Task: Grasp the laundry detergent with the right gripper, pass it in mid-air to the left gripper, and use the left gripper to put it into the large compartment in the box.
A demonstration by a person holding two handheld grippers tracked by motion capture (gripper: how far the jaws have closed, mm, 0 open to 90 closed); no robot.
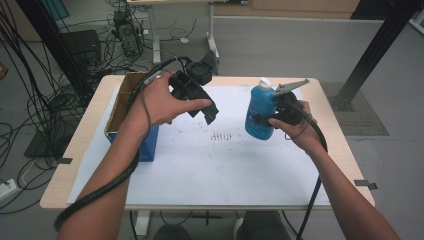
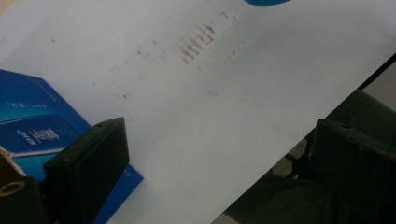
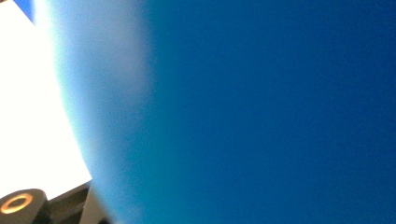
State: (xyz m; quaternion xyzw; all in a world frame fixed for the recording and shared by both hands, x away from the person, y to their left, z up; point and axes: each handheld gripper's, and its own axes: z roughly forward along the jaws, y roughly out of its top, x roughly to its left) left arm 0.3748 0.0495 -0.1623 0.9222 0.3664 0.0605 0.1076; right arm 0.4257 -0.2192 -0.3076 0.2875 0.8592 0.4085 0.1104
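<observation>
Item 1: blue bottle, white cap up, upright and slightly tilted. Held off the counter, clamped at its lower body between the jaws of the right tool. In the right gripper view the bottle's blue wall lies right against the lens, out of focus.

Item 2: right tool. Gripped by the person's right hand from the side away from the left tool; grey three-cornered plate on top, level with the bottle's cap; cable trails back along the forearm.

Item 3: left tool. Held in the left hand, raised above the counter, tips angled down toward the sheet. Jaws stand apart with nothing between them; in the left gripper view white paper shows through the gap. Well apart from the bottle.

Item 4: white sheet covering the counter, with a patch of small reddish marks below and between the two tools.

Item 5: open cardboard box with blue side, on the counter under the left forearm, on the far side of the left tool from the bottle.
</observation>
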